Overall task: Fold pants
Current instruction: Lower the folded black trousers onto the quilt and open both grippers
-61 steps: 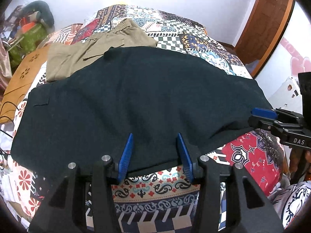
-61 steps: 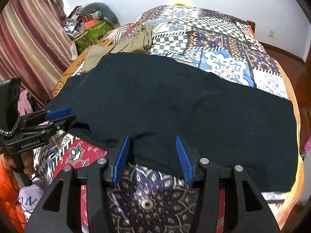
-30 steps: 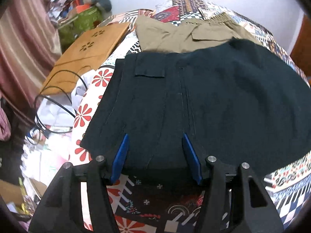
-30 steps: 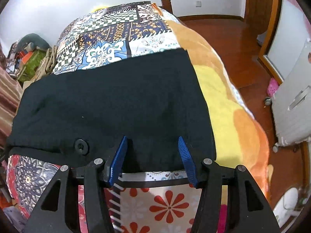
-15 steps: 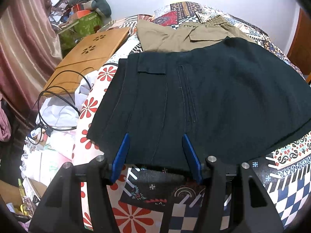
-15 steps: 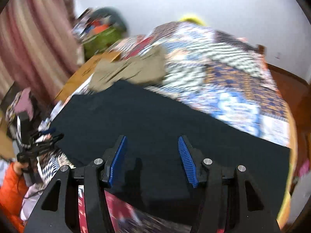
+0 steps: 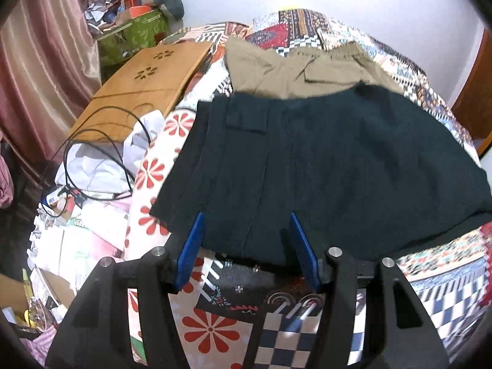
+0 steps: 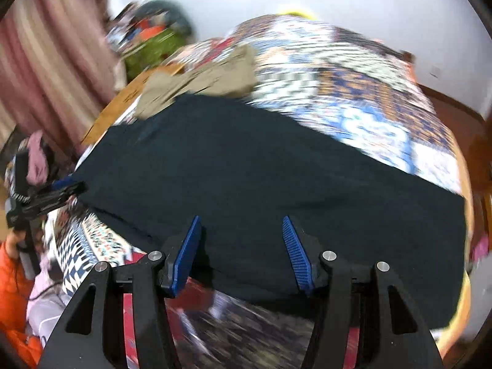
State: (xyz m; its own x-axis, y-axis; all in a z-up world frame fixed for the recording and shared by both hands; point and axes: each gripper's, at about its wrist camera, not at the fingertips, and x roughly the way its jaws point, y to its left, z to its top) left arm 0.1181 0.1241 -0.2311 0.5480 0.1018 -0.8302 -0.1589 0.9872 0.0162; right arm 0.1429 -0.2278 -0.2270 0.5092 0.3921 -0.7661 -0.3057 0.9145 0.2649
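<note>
Dark pants (image 7: 332,160) lie spread flat across the patterned bed. In the left wrist view, my left gripper (image 7: 246,233) is open and empty just above the near hem at the pants' left end, where a pocket flap shows. In the right wrist view, my right gripper (image 8: 243,233) is open and empty over the near edge of the pants (image 8: 261,178). The left gripper also shows in the right wrist view (image 8: 64,189), by the pants' left end.
Khaki shorts (image 7: 307,70) lie beyond the dark pants and touch their far edge. A wooden board (image 7: 144,89), black cables (image 7: 92,153) and clutter lie left of the bed. A patchwork cover (image 8: 353,92) covers the bed. The right wrist view is blurred.
My left gripper has backed off slightly from the pants' left end. My right gripper swung from the pants' right end back to the near middle edge and is still moving.
</note>
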